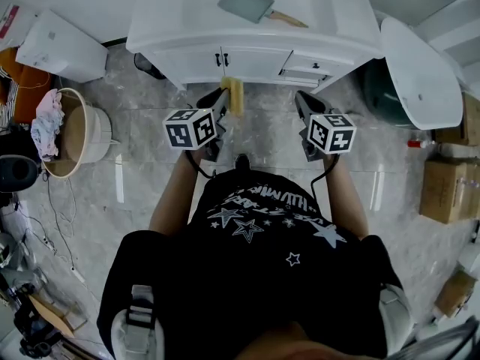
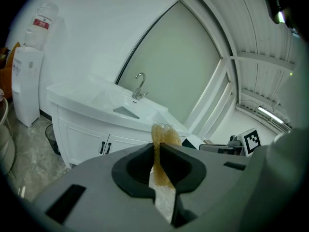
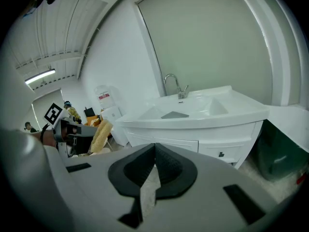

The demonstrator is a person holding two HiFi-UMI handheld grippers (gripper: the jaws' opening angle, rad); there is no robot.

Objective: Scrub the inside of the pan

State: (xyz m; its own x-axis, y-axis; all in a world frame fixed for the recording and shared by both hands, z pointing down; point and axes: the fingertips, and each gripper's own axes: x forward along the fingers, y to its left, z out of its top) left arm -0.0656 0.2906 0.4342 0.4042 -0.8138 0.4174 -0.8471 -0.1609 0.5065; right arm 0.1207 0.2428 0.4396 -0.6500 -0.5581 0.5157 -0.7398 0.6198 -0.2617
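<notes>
A grey square pan with a wooden handle lies in the basin of the white vanity; it shows as a grey wedge in the left gripper view and again in the right gripper view. My left gripper is shut on a yellow scrub sponge, held upright in front of the cabinet doors; the sponge sticks up between the jaws. My right gripper hangs beside it, shut with nothing in it. Both are well short of the pan.
A faucet stands behind the basin. A white water dispenser and a round tub with cloth are at the left. At the right are a white fixture, a dark green bin and cardboard boxes.
</notes>
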